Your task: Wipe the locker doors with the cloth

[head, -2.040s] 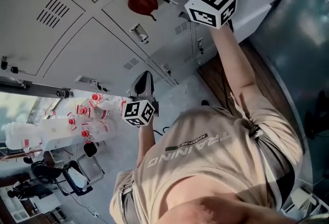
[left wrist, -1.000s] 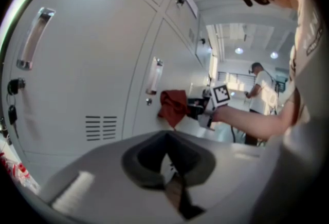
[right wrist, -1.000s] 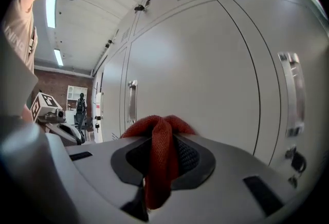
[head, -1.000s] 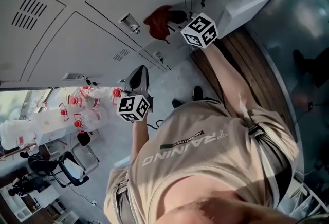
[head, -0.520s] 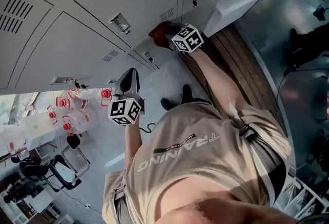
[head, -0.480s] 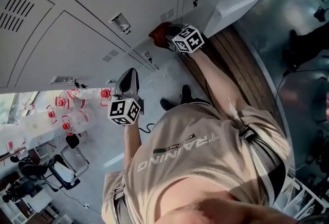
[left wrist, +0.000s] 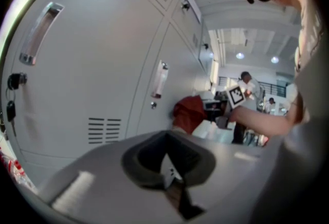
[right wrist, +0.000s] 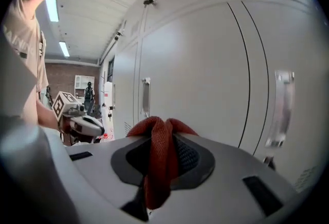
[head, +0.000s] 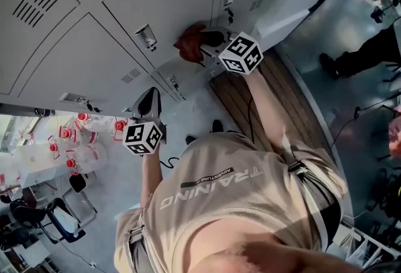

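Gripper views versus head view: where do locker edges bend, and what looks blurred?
Right gripper view: grey metal locker doors bow outward, corners go black, red woven cloth looks sharp. Left gripper view: same bowing, near jaws soft. Head view: door seams nearly straight.

**Painted metal, coarse red weave**

The lockers (head: 94,34) look like sheet metal under smooth pale-grey paint, satin rather than glossy. Their handles (right wrist: 281,107) are bright polished metal. The cloth (right wrist: 160,141) is red and matt, with a coarse ribbed weave. The left gripper (left wrist: 169,179) and right gripper (right wrist: 154,176) both have smooth grey plastic shells without shine. The cube (head: 240,54) carries flat black-and-white print. Brown wood planking (head: 235,99) runs along the lockers' foot, and the grey floor (head: 351,128) beyond it has a slight sheen. The shirt (head: 250,190) is soft beige fabric.
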Demonstrator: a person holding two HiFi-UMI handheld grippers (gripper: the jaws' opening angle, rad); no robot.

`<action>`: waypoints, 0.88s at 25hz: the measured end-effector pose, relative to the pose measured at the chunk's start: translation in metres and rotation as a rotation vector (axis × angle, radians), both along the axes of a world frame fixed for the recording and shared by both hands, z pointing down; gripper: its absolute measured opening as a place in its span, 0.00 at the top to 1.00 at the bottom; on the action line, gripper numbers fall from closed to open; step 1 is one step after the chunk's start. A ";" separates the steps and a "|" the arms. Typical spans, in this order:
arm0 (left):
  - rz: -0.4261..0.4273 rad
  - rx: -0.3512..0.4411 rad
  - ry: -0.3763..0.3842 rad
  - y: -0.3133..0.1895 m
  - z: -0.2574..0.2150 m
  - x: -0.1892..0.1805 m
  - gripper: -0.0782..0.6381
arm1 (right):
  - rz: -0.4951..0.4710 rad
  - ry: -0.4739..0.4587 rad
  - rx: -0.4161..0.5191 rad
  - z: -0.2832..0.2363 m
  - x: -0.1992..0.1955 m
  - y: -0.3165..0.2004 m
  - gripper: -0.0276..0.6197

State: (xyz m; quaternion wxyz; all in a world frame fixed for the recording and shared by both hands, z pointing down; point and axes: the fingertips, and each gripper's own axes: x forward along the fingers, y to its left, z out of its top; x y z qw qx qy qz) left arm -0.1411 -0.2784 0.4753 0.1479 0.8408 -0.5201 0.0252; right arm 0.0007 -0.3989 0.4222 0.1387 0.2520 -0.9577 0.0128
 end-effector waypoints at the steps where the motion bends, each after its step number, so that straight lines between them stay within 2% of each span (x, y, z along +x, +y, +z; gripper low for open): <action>1: 0.009 0.008 -0.002 -0.001 -0.003 0.003 0.88 | -0.009 -0.004 0.043 -0.022 0.002 0.003 0.88; 5: 0.049 0.029 -0.017 -0.004 -0.010 0.015 0.88 | -0.015 -0.055 0.254 -0.121 0.010 0.014 0.88; 8: 0.067 0.032 -0.007 -0.008 -0.009 0.026 0.88 | 0.029 -0.119 0.403 -0.197 0.028 0.012 0.88; 12: 0.077 0.042 -0.009 -0.004 -0.011 0.035 0.88 | 0.086 -0.169 0.508 -0.266 0.047 -0.005 0.88; 17: 0.057 0.028 -0.001 0.004 -0.007 0.032 0.88 | 0.131 -0.169 0.504 -0.277 0.055 -0.033 0.88; 22: 0.029 0.005 -0.010 0.010 -0.001 0.024 0.88 | 0.164 -0.100 0.486 -0.232 0.055 -0.053 0.88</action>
